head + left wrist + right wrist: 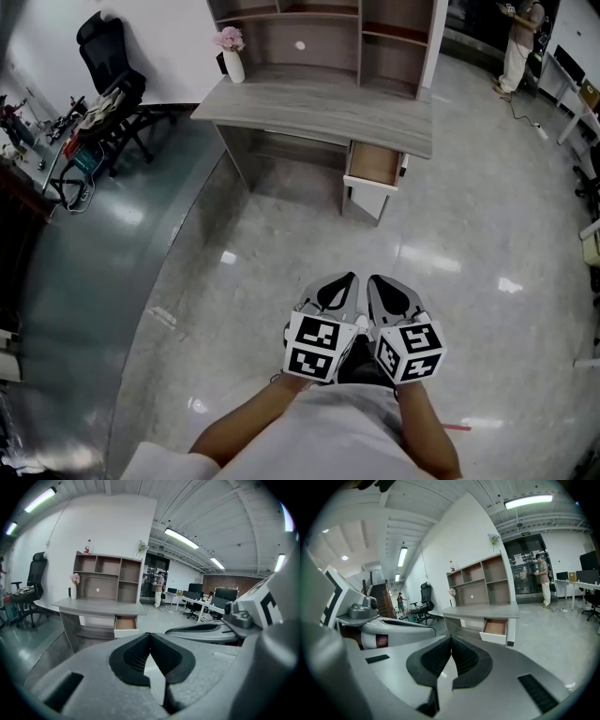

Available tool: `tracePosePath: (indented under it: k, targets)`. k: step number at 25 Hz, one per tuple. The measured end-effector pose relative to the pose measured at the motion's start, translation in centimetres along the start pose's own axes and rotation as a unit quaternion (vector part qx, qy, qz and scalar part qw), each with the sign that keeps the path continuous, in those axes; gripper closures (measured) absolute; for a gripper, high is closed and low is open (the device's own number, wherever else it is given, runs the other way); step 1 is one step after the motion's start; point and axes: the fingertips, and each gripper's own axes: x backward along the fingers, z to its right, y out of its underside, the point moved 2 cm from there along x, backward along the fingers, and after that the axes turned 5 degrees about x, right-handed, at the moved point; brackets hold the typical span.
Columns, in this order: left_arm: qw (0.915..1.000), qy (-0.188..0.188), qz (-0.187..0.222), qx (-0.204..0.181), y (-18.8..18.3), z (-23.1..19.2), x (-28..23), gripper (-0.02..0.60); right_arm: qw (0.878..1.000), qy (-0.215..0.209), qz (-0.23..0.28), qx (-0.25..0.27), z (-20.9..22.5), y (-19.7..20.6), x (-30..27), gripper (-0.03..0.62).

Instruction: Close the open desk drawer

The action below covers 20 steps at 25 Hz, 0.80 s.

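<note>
Across the shiny floor ahead of me stands the desk point(319, 111), and the drawer point(373, 165) hangs pulled out under the right end of its top, white front facing me, wooden inside showing and seemingly bare. It is well apart from my tongs; nothing of the job is done yet.

Both tools sit side by side close to my body. My left tongs point(351, 277) have their jaws pressed together at the tip with nothing between them, and my right tongs point(373, 279) are the same, pads meeting and empty. That suits me, I think, since a closed tip makes a firm nose for pushing.

What worries me is the push itself. If I press on one corner of the drawer front instead of its middle, I expect the box to skew on its runners and jam partway. The front looks smooth, so a narrow tip could slide off and slip below it. If I shove too hard, the drawer may slam and shake the desk, and the vase of flowers point(232, 58) near the left back corner looks tall enough to tip.
</note>
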Motion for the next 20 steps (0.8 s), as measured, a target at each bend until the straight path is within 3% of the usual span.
tracePosePath:
  k: [12, 20]
  targets:
    - [0.9992, -0.026, -0.017, 0.023, -6.1, -2.8, -14.2, 0.58, 0.999, -0.044, -0.032, -0.001, 11.0, -3.5, -9.1, 0.592]
    - [0.9977, -0.057, -0.025, 0.026, -8.7, -4.1, -18.4, 0.58, 0.997, -0.064, -0.024, -0.024, 15.7, -5.3, -12.2, 0.592]
